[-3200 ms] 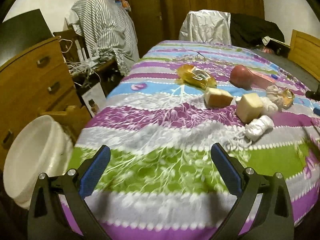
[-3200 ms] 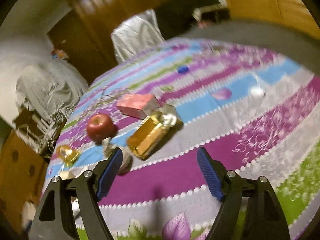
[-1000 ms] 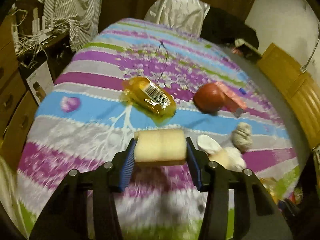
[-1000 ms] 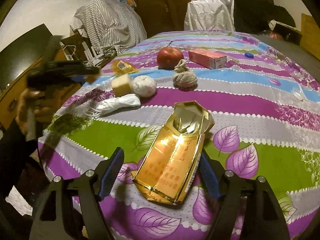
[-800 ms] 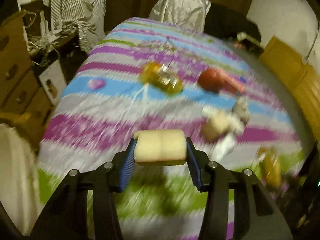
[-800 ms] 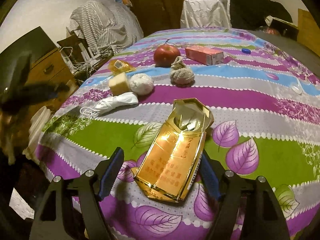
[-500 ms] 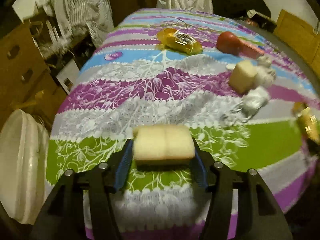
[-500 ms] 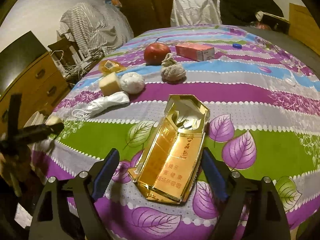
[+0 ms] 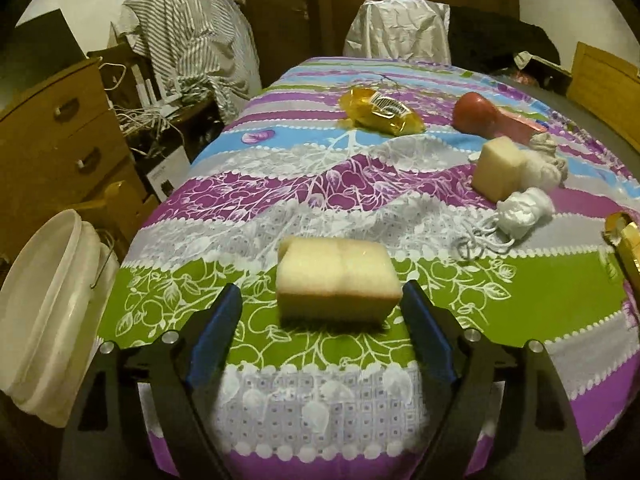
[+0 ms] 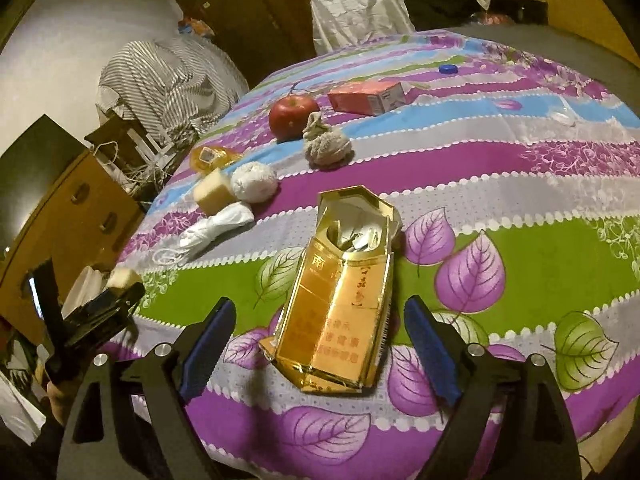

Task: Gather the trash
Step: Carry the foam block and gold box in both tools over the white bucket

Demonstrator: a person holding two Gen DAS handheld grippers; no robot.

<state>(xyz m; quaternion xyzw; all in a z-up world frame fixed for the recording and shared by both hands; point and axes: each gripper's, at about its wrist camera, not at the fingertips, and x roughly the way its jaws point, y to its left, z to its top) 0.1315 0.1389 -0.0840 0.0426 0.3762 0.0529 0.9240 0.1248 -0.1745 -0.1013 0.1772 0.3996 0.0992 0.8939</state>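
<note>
My left gripper (image 9: 322,320) is open, its blue pads apart from a pale yellow sponge (image 9: 338,278) that lies on the green stripe of the tablecloth just ahead of them. A white bucket (image 9: 44,308) stands on the floor to the left. My right gripper (image 10: 318,330) is open, its fingers either side of an opened gold cigarette carton (image 10: 344,292) lying on the cloth, not touching it. The left gripper (image 10: 102,306) with the sponge (image 10: 124,278) also shows at the left of the right wrist view.
On the table lie a second sponge (image 9: 498,172), a crumpled white mask (image 9: 520,212), a yellow wrapper (image 9: 380,112), a red apple (image 10: 292,116), a pink box (image 10: 366,98), a grey cloth ball (image 10: 326,146) and a white ball (image 10: 254,182). A wooden dresser (image 9: 52,136) stands left.
My left gripper carried the sponge back to the table's near edge and opened; the sponge now rests on the cloth. My right gripper opened slightly wider around the gold carton.
</note>
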